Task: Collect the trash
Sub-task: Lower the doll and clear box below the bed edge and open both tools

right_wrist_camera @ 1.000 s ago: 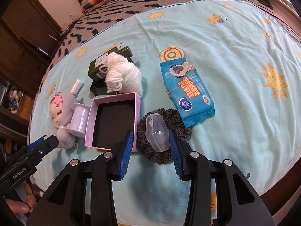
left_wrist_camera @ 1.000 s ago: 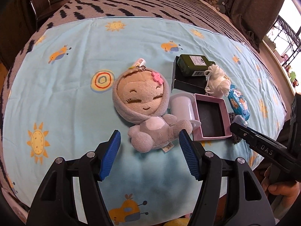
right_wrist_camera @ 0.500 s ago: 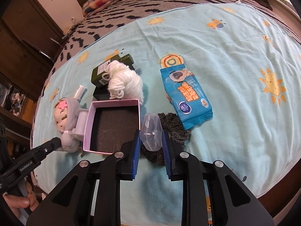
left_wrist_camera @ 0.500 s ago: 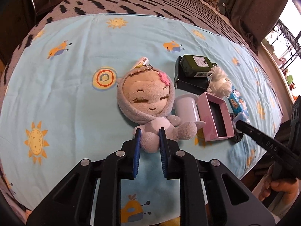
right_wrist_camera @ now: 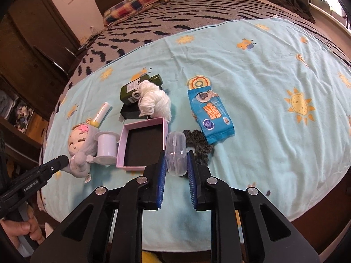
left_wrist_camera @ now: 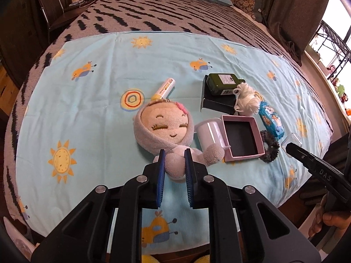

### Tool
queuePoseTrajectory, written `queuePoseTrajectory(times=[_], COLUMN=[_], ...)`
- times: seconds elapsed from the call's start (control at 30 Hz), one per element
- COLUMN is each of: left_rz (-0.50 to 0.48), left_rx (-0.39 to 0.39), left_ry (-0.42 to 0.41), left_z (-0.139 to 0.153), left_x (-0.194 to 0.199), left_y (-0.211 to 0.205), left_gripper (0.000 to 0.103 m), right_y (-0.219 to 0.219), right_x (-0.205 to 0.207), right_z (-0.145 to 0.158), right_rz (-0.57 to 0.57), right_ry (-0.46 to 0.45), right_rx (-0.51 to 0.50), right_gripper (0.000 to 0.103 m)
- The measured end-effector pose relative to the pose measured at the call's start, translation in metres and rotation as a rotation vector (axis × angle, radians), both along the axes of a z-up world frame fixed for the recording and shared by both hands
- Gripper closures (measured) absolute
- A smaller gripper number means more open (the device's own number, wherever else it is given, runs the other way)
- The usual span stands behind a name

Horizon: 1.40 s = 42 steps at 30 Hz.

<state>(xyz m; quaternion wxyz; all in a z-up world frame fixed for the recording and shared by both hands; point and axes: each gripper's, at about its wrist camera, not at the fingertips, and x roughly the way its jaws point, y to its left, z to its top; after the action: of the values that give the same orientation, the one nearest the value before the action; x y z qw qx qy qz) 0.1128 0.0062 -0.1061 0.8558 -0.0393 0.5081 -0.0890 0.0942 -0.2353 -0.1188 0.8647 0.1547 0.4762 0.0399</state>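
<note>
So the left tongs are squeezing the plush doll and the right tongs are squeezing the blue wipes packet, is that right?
Not quite. The right tongs are closed on the clear plastic case, as the right wrist view shows; the blue wipes packet lies untouched on the sheet beyond. The left tongs do squeeze the plush doll.

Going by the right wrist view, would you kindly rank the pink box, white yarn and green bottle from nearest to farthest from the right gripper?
From the right gripper:
1. Pink box, just ahead-left.
2. White yarn, behind the box.
3. Green bottle, farthest, back-left, partly behind the yarn.
</note>
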Motion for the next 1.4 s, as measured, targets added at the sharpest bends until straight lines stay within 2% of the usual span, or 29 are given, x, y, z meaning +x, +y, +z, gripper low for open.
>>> queuePoseTrajectory(times=[0.33, 0.53, 0.67, 0.8, 1.03, 1.4], left_rz=[-0.018, -0.037, -0.076, -0.086, -0.137, -0.156], left_rx=[-0.017, -0.047, -0.046, -0.059, -0.052, -0.038], left_ry=[-0.044, -0.003, 0.036, 0.09, 0.177, 0.314], left_z=[0.032, 0.043, 0.038, 0.021, -0.033, -0.13], left_x=[-0.061, -0.107, -0.139, -0.167, -0.2, -0.204], left_y=[0.001, -0.006, -0.017, -0.024, -0.037, -0.056], left_gripper=[0.088, 0.088, 0.088, 0.088, 0.088, 0.088], right_y=[0.007, 0.012, 0.013, 0.011, 0.015, 0.02], right_x=[-0.054, -0.099, -0.128, -0.153, -0.181, -0.166], right_z=[0.019, 0.023, 0.018, 0.005, -0.037, -0.115], right_rz=[0.026, 0.035, 0.035, 0.025, 0.032, 0.038], right_ry=[-0.016, 0.048, 0.086, 0.127, 0.216, 0.338], right_rx=[0.006, 0.0, -0.008, -0.004, -0.003, 0.025], right_gripper=[0.083, 0.083, 0.083, 0.083, 0.083, 0.083])
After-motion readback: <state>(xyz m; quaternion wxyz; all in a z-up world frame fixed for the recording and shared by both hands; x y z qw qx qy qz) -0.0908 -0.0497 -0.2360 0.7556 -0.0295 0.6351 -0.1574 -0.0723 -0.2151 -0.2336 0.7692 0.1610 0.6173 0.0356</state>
